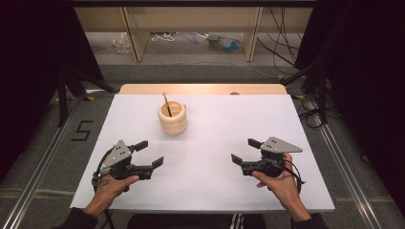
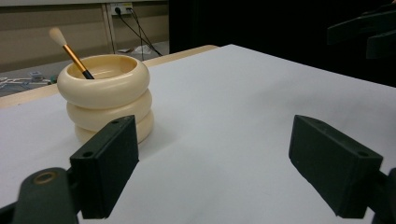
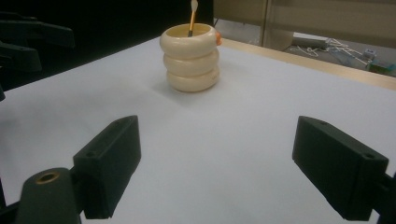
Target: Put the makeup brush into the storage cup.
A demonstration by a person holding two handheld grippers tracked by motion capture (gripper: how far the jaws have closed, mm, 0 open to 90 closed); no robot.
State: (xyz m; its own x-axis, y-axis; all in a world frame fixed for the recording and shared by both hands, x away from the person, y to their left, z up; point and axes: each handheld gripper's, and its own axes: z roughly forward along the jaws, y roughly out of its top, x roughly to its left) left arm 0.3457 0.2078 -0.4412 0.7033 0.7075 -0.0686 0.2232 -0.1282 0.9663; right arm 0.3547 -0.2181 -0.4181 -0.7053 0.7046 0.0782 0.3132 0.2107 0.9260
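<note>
The left gripper (image 1: pixel 149 153) rests low on the white table sheet (image 1: pixel 210 181) in the person's left hand (image 1: pixel 111 185), its 2 black jaws spread wide with nothing between them. The right gripper (image 1: pixel 245 150), in the right hand (image 1: pixel 279 180), is likewise wide and empty. Both point toward the cream ribbed holder of 3 stacked rings (image 1: pixel 172 118), well apart from them at the far centre. A thin orange-handled brush with a pale tip (image 2: pixel 70 49) leans inside it.

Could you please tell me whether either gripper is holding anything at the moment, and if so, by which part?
Nothing is held. The left gripper and the right gripper are both open above the white table, apart from the cream holder with its brush.
</note>
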